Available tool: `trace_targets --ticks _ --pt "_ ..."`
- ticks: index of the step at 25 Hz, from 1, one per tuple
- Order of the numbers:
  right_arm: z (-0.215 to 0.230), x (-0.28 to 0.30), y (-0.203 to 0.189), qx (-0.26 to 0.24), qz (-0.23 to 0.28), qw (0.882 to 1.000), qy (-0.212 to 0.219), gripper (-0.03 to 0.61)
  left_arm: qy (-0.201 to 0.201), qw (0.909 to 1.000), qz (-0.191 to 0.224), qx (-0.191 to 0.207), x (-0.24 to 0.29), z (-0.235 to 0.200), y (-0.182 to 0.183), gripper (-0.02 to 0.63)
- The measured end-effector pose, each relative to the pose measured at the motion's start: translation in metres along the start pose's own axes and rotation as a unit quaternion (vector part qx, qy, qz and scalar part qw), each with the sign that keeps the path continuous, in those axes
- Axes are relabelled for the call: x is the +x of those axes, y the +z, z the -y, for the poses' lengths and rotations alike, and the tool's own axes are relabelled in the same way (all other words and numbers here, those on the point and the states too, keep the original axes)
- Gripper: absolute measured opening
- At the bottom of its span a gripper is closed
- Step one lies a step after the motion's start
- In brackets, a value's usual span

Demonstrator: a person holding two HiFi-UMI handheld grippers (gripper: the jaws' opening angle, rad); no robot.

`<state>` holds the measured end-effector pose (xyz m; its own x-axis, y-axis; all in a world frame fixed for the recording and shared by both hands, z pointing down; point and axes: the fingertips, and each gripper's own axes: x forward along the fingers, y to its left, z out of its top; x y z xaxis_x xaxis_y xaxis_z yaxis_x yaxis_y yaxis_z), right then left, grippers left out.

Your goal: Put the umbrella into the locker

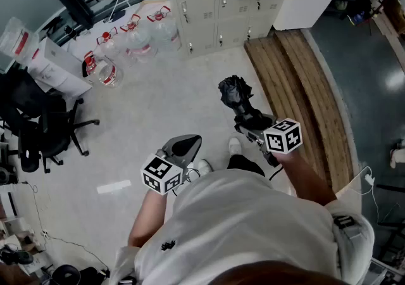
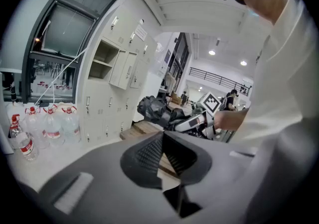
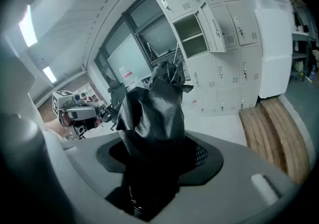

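Well short of the locker, the head view shows the right claw clamped on the black umbrella. The left gripper view shows the left claw pinched together, empty. The right gripper view sets the umbrella before the open locker.

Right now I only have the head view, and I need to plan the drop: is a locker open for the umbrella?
Observer: Yes. The right gripper view shows one locker with its door swung open, closed ones above and below.
Operator: Anything in it?
Observer: One shelf, nothing on it that I can see.
Operator: Left tool free?
Observer: Yes; the left gripper view shows the left tool shut and empty.
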<state>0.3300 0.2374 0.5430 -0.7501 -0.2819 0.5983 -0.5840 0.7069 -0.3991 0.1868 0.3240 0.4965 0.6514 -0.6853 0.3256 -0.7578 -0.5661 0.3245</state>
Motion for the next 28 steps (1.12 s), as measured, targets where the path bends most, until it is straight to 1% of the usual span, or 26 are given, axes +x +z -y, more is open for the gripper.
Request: trace_targets --ticks 3,6,9,13,18,21,28 --pt "-0.019 0.014 0.0 0.004 0.006 1.0 -0.001 0.244 -0.002 1.0 0.002 0.005 -0.02 -0.01 -0.004 0.054" --pt "-0.035 0.019 -0.003 0.017 0.002 1.0 0.002 0.244 -0.003 0.9999 0.01 0.003 -0.036 -0.01 -0.005 0.054" --pt "-0.044 0.027 0.003 0.02 0.006 1.0 0.0 0.244 -0.003 0.9998 0.02 0.0 -0.046 -0.015 -0.004 0.054" --pt "-0.044 0.04 0.013 0.027 0.004 1.0 -0.005 0.244 -0.003 0.9997 0.022 -0.007 -0.05 -0.026 -0.005 0.054" --pt "-0.029 0.061 0.035 0.026 -0.006 1.0 -0.013 0.244 -0.002 0.9996 0.025 -0.012 -0.041 -0.055 0.007 0.054" --pt "-0.014 0.081 0.06 0.024 -0.006 1.0 -0.012 0.244 0.003 0.9998 0.02 -0.001 -0.029 -0.084 0.024 0.054" --pt "0.035 0.14 0.151 0.001 0.0 1.0 -0.012 0.244 0.006 0.9996 0.0 0.029 0.015 -0.159 0.084 0.054"
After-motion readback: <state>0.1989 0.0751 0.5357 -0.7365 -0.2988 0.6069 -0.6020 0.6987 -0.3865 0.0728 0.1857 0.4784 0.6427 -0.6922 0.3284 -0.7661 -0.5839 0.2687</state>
